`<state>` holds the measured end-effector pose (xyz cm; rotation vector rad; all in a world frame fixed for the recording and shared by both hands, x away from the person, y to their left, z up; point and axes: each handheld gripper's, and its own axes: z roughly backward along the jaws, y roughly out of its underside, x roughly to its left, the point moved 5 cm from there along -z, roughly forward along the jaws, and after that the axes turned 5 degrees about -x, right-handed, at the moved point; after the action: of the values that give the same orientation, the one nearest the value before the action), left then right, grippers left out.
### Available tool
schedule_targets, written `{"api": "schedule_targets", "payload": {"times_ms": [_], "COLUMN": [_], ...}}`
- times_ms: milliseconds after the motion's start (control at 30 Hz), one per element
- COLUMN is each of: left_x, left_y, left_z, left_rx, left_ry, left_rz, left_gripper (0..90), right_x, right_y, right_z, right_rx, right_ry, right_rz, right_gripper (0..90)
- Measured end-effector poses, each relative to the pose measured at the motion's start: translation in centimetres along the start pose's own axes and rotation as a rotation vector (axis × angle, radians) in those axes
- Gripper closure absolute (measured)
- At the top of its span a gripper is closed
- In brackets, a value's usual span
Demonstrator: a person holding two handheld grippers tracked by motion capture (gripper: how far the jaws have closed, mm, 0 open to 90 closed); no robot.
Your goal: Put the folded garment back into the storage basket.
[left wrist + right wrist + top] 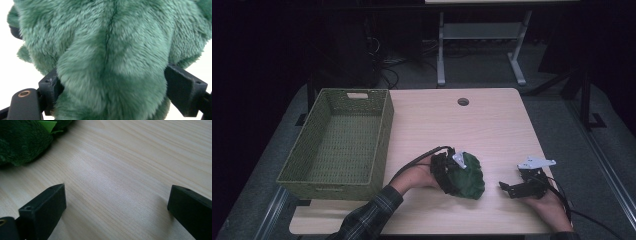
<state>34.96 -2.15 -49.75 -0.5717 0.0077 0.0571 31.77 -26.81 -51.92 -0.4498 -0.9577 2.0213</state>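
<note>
Pale wood-grain surface [492,125] carries a woven green basket [379,150] at your left. Your left gripper [447,172] has its jaws pressed into the plush [110,62], soft, furry and lumpy, near the front edge. Your right gripper [512,189] rests beside it, jaws wide and holding nothing.

The high view looks forward and down over the whole table [492,125]. The left gripper view sits pressed close against the green plush toy [110,62]. The right gripper view skims low over the tabletop, sharing that toy's edge.
</note>
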Motion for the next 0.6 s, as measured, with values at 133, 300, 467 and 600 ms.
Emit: {"api": "schedule_targets", "payload": {"times_ms": [133,300,467,600], "left_x": [-0.10,-0.05,-0.04,0.10], "left_y": [-0.08,-0.09,-0.13,-0.09], "left_z": [-0.09,0.25,0.68,0.85], "left_rx": [0.017,0.019,0.035,0.029], "left_ry": [-0.017,-0.018,-0.009,-0.002], "left_rz": [-0.003,0.005,0.015,0.036], "left_gripper": [16.3,27.0,44.8,54.6], "right_x": [0.00,-0.01,0.00,-0.01], "right_y": [-0.01,-0.01,-0.01,-0.02], "right_z": [-0.01,-0.02,-0.02,-0.02], "right_rx": [0.000,0.000,0.000,0.000], "right_ry": [0.000,0.001,0.001,0.002], "right_rz": [-0.001,-0.001,-0.002,-0.003], "right_gripper": [1.7,1.7,1.7,1.8]}}
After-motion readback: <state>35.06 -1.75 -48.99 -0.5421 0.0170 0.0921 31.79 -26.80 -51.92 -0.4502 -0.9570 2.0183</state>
